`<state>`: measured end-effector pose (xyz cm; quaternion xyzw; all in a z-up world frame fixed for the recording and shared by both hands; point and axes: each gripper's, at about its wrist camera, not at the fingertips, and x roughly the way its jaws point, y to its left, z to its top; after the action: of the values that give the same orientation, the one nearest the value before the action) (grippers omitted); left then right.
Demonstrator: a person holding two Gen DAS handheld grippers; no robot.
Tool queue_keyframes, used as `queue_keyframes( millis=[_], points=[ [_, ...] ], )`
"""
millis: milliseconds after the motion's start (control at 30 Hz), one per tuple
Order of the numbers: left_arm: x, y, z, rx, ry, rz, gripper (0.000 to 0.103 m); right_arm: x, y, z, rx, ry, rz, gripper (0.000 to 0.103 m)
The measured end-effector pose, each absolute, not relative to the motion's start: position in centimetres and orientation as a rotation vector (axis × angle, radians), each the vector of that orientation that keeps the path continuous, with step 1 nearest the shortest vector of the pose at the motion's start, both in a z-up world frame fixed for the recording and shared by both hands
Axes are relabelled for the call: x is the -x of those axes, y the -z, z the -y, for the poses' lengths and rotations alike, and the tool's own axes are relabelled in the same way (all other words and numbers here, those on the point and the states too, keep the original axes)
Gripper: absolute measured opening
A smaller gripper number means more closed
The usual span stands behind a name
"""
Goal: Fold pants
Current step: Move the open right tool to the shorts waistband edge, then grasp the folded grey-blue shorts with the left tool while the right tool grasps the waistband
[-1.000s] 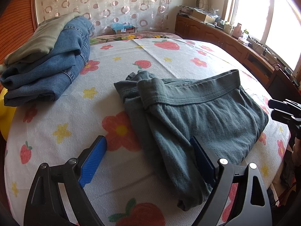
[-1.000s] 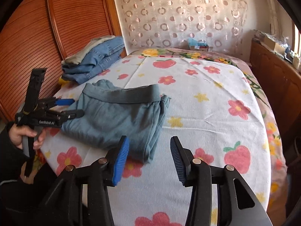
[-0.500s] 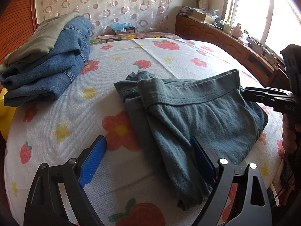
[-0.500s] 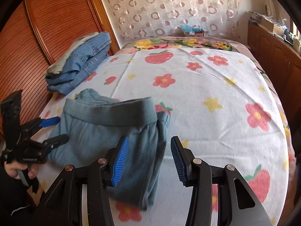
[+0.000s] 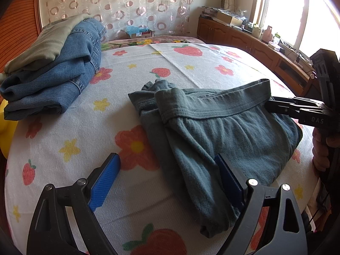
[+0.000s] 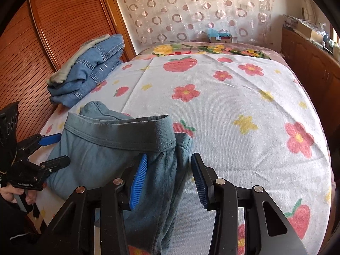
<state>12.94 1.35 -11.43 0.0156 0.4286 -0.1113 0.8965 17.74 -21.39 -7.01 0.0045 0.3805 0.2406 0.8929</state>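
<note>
The grey-green pants (image 5: 223,131) lie folded on the flowered bed sheet (image 5: 70,127), waistband on top. My left gripper (image 5: 167,182) is open; its jaws straddle the near folded edge of the pants. My right gripper (image 6: 167,180) is open with the other folded edge of the pants (image 6: 119,153) between its jaws, just under the waistband corner. The right gripper also shows in the left wrist view (image 5: 274,106), reaching the waistband's end. The left gripper shows in the right wrist view (image 6: 53,148) at the pants' far side.
A stack of folded blue jeans (image 5: 55,78) with an olive garment on top lies at the bed's far left corner, also in the right wrist view (image 6: 89,68). A wooden wardrobe (image 6: 42,42) stands beside the bed. Wooden cabinets (image 5: 244,40) line the window wall.
My right gripper has moved in over the pants' edge until the fabric lies between its jaws. The left gripper has stayed in place. The pants have not moved.
</note>
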Motion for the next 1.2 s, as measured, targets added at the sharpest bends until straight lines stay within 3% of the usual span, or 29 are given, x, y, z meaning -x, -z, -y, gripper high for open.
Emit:
queue_keyframes(
  millis=[367, 700, 967, 1200],
  points=[
    [-15.3, 9.6, -2.1, 0.024, 0.229, -0.871, 0.091, -17.5, 7.0, 21.6, 0.0, -0.497, -0.788, 0.045],
    [-17.8, 10.2, -2.6, 0.073, 0.251, -0.906, 0.069, -17.5, 7.0, 21.6, -0.004, -0.499, -0.789, 0.045],
    [-18.0, 10.8, -2.8, 0.137, 0.288, -0.919, 0.066, -17.5, 7.0, 21.6, -0.003, -0.499, -0.789, 0.045],
    [-17.6, 10.6, -2.5, 0.189, 0.339, -0.909, 0.036, -17.6, 7.0, 21.8, -0.011, -0.499, -0.791, 0.042]
  ],
)
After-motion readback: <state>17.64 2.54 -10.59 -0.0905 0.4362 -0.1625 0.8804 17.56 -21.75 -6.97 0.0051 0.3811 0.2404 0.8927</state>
